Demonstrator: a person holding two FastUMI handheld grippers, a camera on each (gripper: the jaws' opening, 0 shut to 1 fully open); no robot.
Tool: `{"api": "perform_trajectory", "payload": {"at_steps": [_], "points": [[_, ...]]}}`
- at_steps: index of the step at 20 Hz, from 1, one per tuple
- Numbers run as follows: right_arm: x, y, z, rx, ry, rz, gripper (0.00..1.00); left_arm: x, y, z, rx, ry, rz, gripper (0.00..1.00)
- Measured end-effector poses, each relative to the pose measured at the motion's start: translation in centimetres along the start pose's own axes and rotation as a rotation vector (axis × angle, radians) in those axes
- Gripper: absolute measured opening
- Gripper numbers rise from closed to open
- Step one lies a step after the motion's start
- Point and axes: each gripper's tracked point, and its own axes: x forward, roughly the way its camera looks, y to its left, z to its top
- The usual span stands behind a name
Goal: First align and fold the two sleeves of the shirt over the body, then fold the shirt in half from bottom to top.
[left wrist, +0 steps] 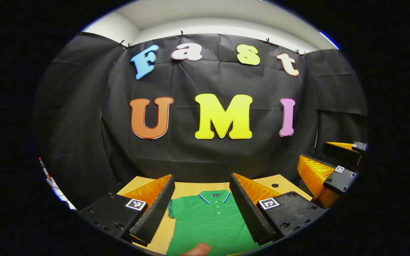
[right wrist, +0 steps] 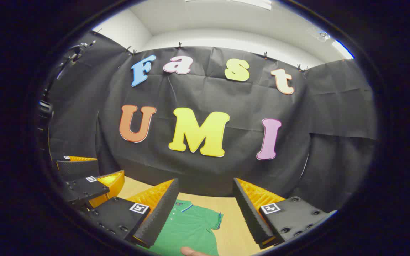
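Jaws apart on both grippers, nothing between them, both held up off the tabletop. Seen through the left gripper point(left wrist: 202, 209): green polo shirt point(left wrist: 208, 222) lying flat and face up on the pale wooden tabletop point(left wrist: 279, 181), collar toward the black cloth wall, hem toward the holder, so long axis running straight away along the line of the fingers. Centred between those fingers, with one short sleeve point(left wrist: 172, 209) spread out just past the left-hand finger. Seen through the right gripper point(right wrist: 201, 213): same shirt point(right wrist: 187, 227) sitting low and left of centre, other short sleeve point(right wrist: 215, 218) sticking out sideways between the fingers, bare wood beyond it. Each sleeve nearer its own side's gripper, so probably a mirrored reach down and in; sleeves not yet folded over the body. Soft knit, limp, likely to drape and crease when lifted at a cuff; ribbed collar with a thin blue stripe, small pale buttons down the placket, blue trim at the sleeve hems. Fingers wedge-shaped with ridged inner faces. Smooth board, small dark hole point(left wrist: 275, 185) near its far edge. Fingertip point(left wrist: 198, 250) of the holder at the bottom edge.
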Motion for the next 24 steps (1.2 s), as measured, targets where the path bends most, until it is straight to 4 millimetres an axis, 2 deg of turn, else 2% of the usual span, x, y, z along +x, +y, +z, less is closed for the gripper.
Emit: {"api": "perform_trajectory", "payload": {"at_steps": [10, 16, 24], "points": [[0.5, -1.3, -1.0, -0.004, 0.034, -0.009, 0.98, 0.6, -1.2, -1.2, -0.002, 0.03, -0.019, 0.99], [1.0, -2.2, -1.6, 0.025, 0.064, -0.026, 0.97, 0.7, -1.7, -1.2, 0.003, 0.033, -0.031, 0.99], [1.6, -2.4, -2.1, 0.035, 0.077, -0.032, 0.98, 1.2, -2.0, -1.3, 0.009, 0.036, -0.037, 0.99]]}}
